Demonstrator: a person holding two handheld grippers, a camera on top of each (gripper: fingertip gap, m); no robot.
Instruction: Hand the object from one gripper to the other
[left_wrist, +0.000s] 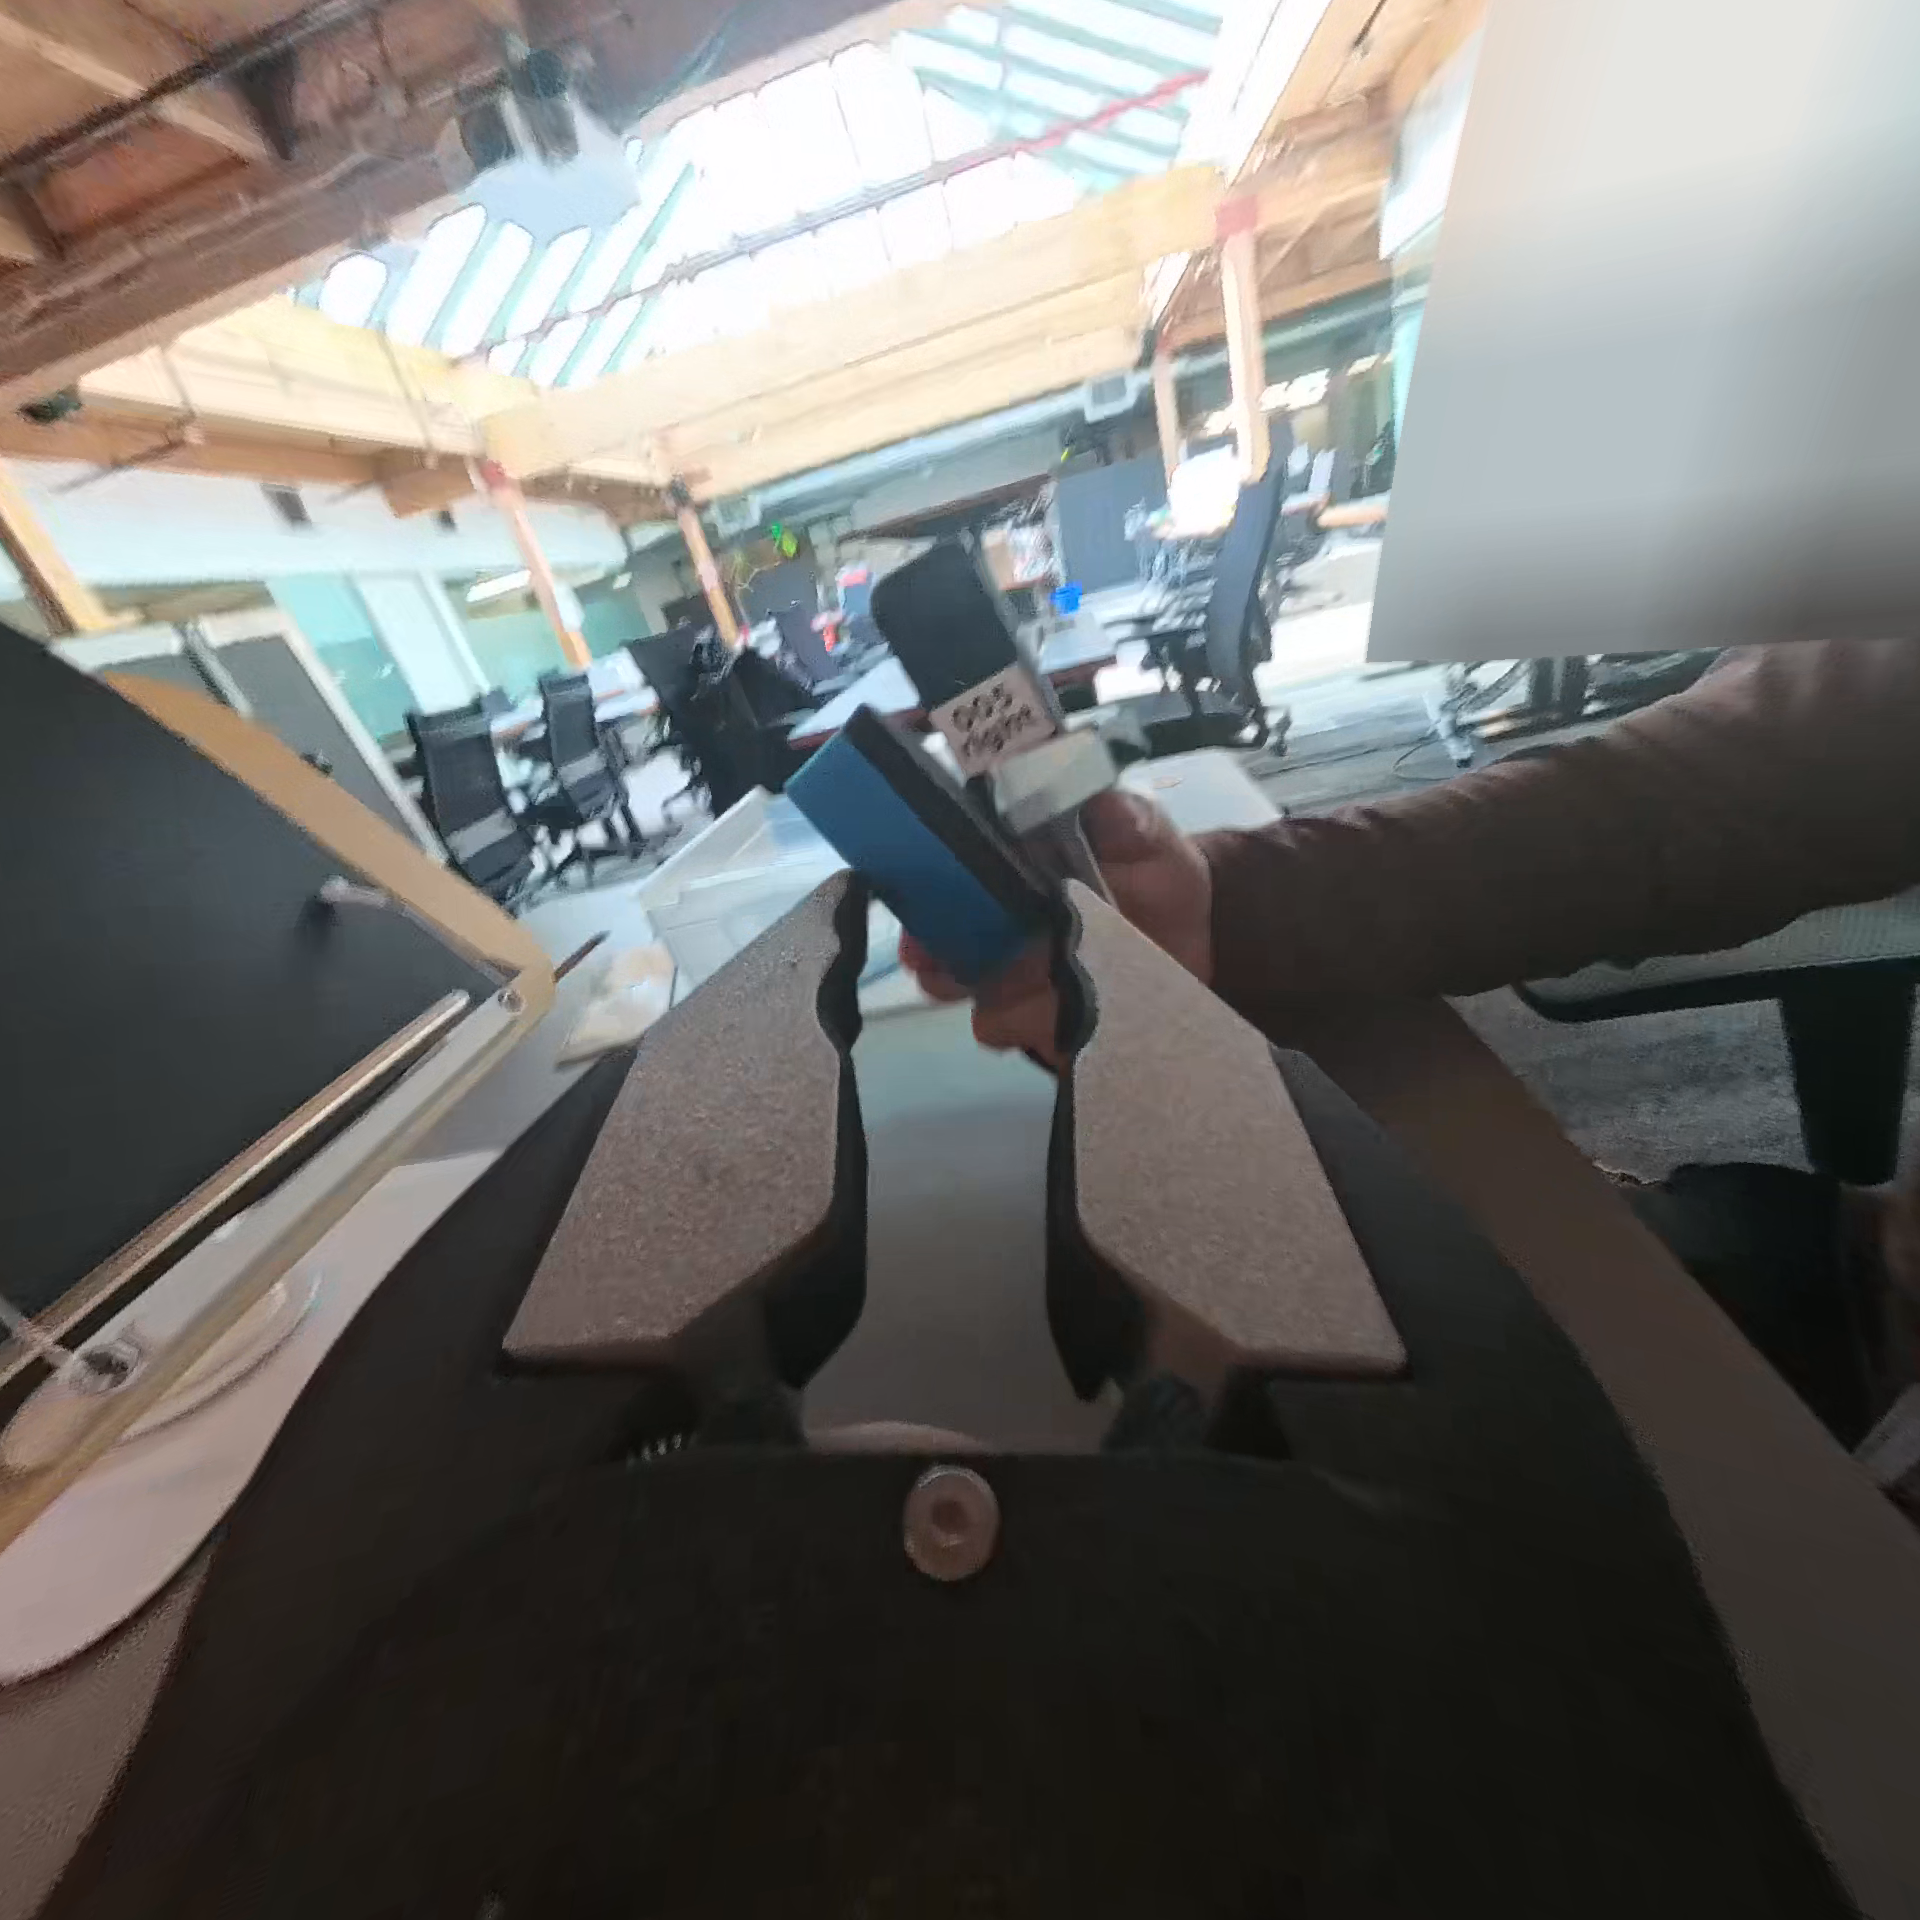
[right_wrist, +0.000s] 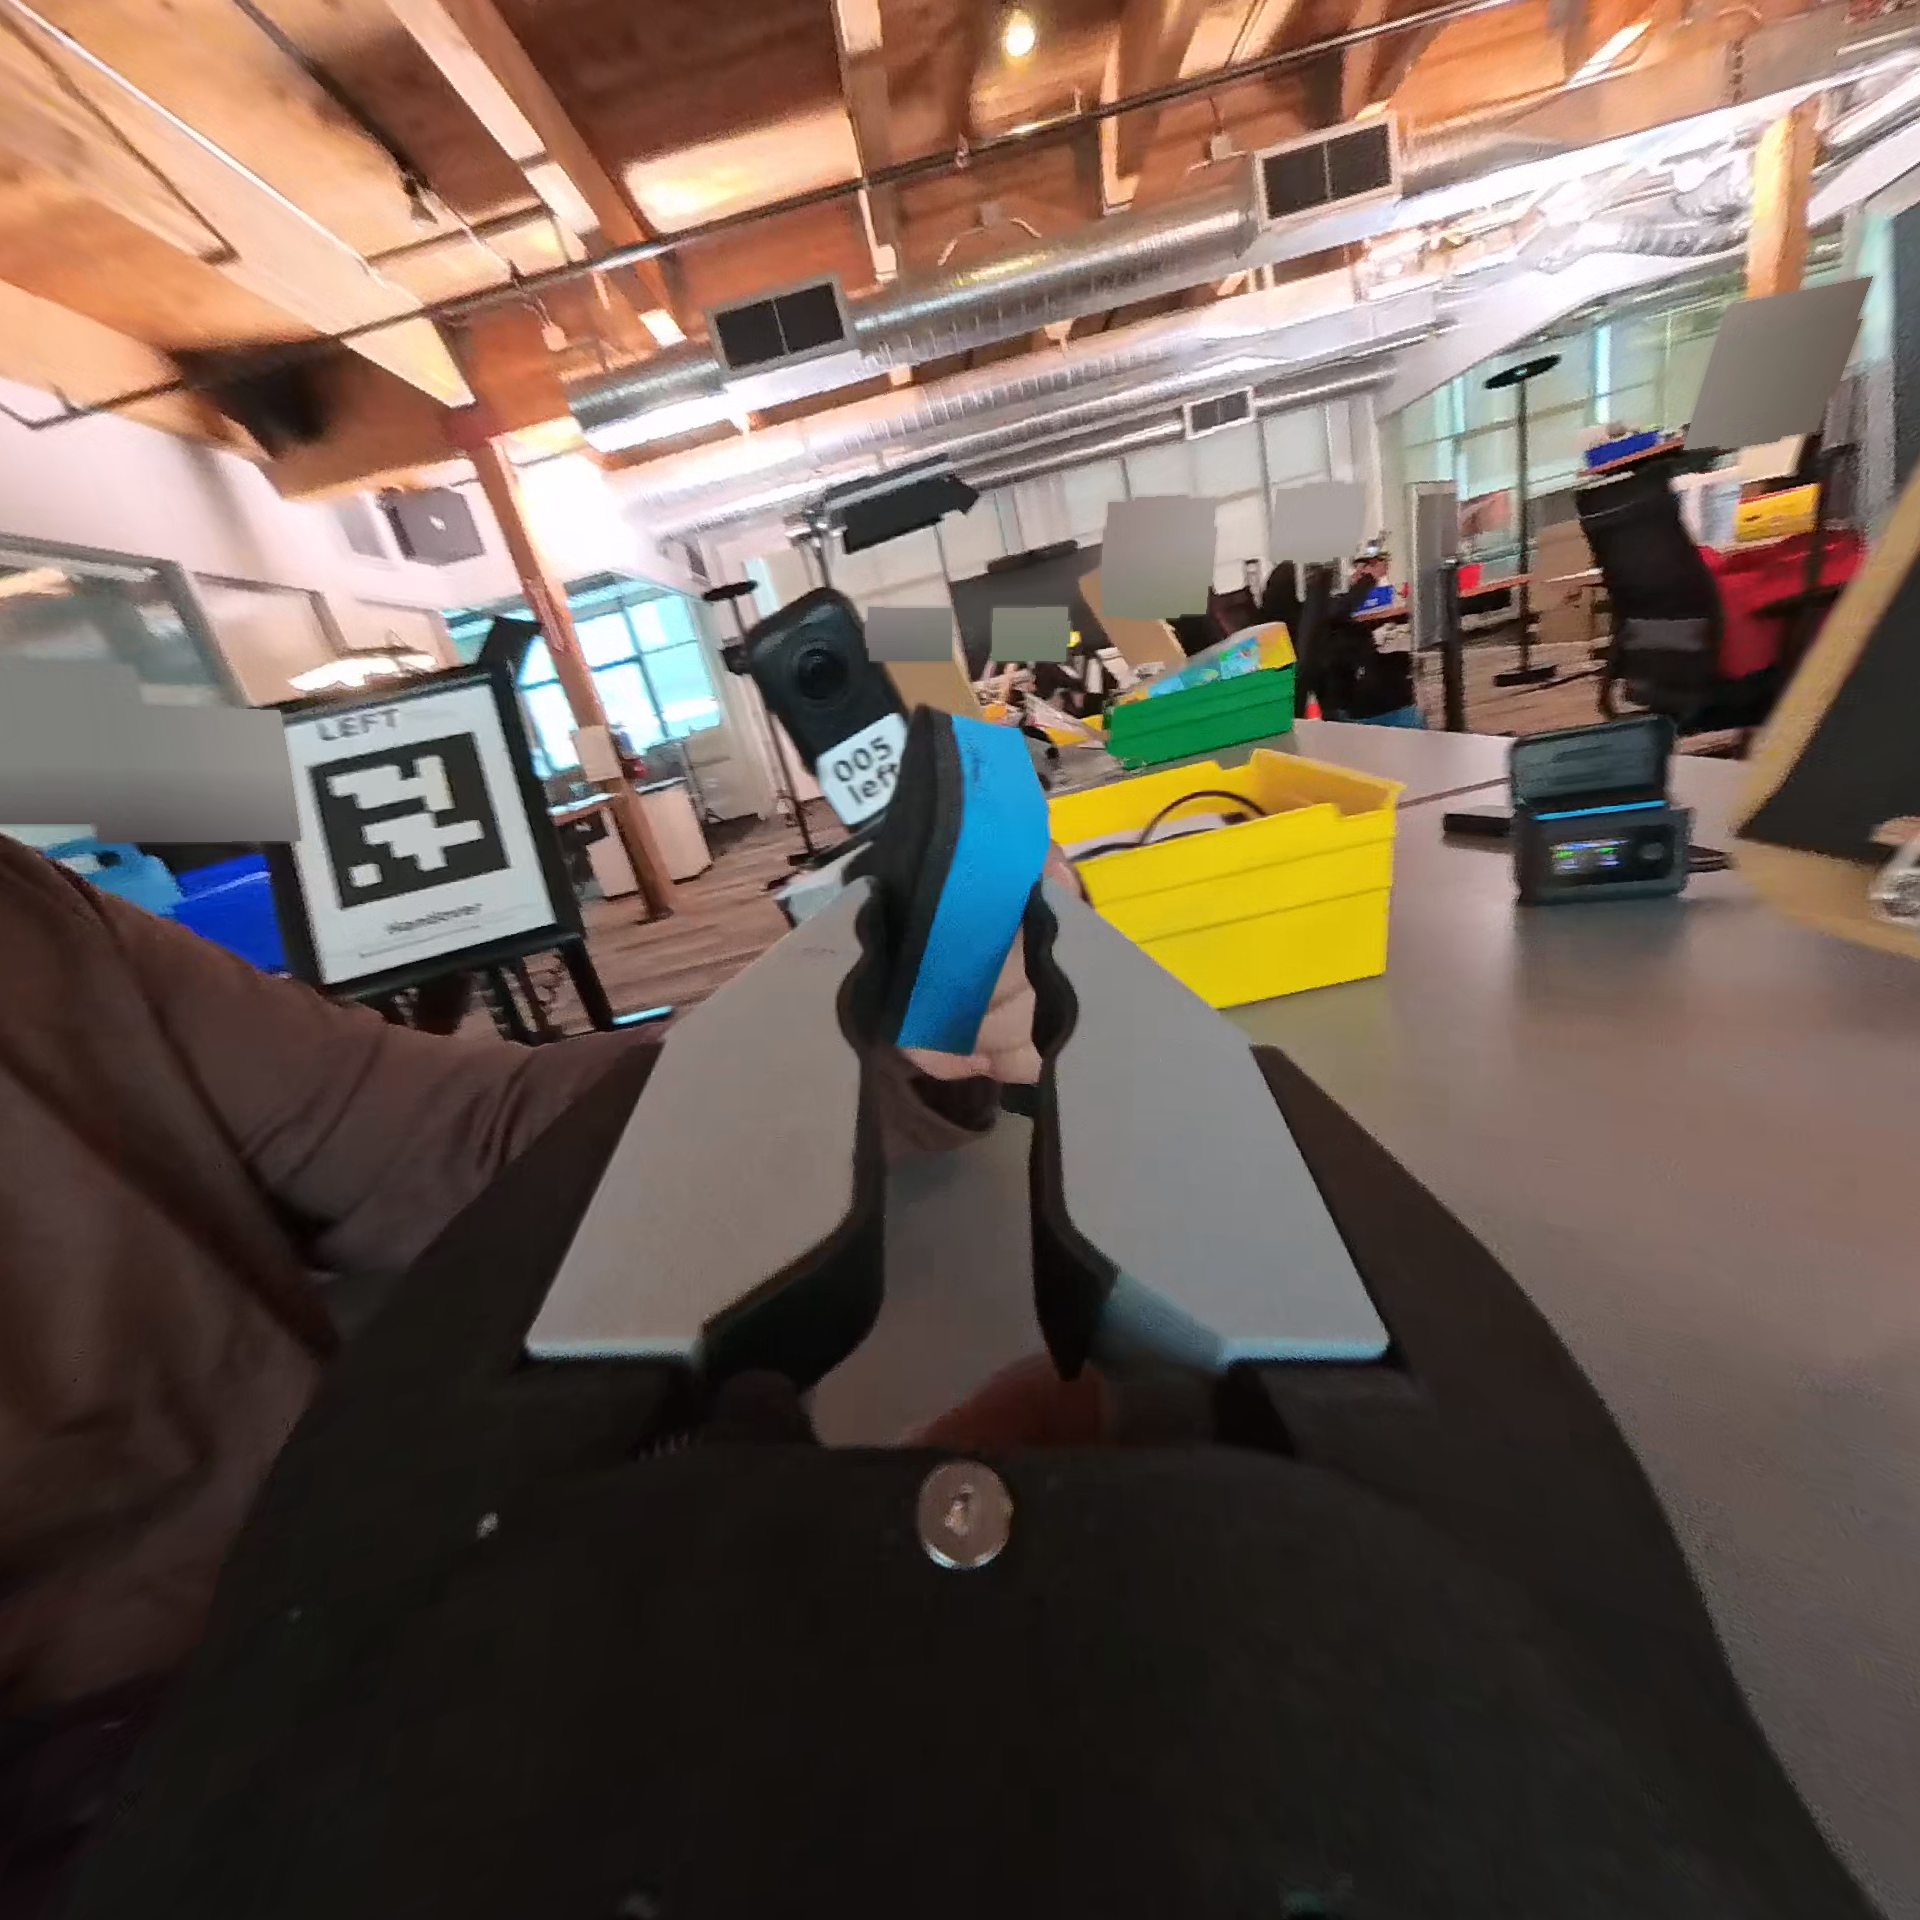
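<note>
Block, blue with black edge, stood nearly upright in air, long axis tilted top-left, over grey table. Left gripper and right gripper both looked clamped on its lower end. Wood-beamed office behind.

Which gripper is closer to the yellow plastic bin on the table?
Left, probably. In the right wrist view, the left gripper pinches the blue-and-black block from its far side, toward the yellow plastic bin. The right gripper pinches it from farther back.
</note>
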